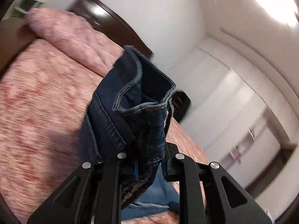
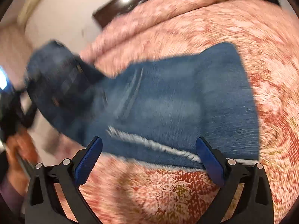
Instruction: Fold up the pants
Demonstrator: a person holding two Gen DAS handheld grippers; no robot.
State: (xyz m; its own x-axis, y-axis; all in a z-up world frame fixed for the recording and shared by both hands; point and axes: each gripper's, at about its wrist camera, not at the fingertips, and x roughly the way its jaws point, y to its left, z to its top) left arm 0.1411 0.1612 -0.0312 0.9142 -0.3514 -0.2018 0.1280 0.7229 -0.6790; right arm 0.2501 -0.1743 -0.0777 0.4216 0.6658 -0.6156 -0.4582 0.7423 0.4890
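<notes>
Blue jeans [image 2: 177, 97] lie spread over the bed. One end of them [image 2: 56, 78] is lifted at the left and blurred. In the left wrist view my left gripper [image 1: 149, 160] is shut on a bunched, dark, stitched edge of the jeans [image 1: 138, 102], which stands up off the bed between the black fingers. My right gripper [image 2: 149, 143] is open, its blue pads [image 2: 87, 160] wide apart. It hovers over the frayed white hem [image 2: 158, 145] with nothing pressed between the pads.
The bed has a pink and red patterned cover [image 2: 168, 186]. A pink rolled blanket or pillow [image 1: 65, 35] lies by the dark wooden headboard [image 1: 104, 18]. White walls and doors [image 1: 233, 102] stand beyond the bed's edge. A dark blurred shape [image 2: 11, 108] sits at the left edge.
</notes>
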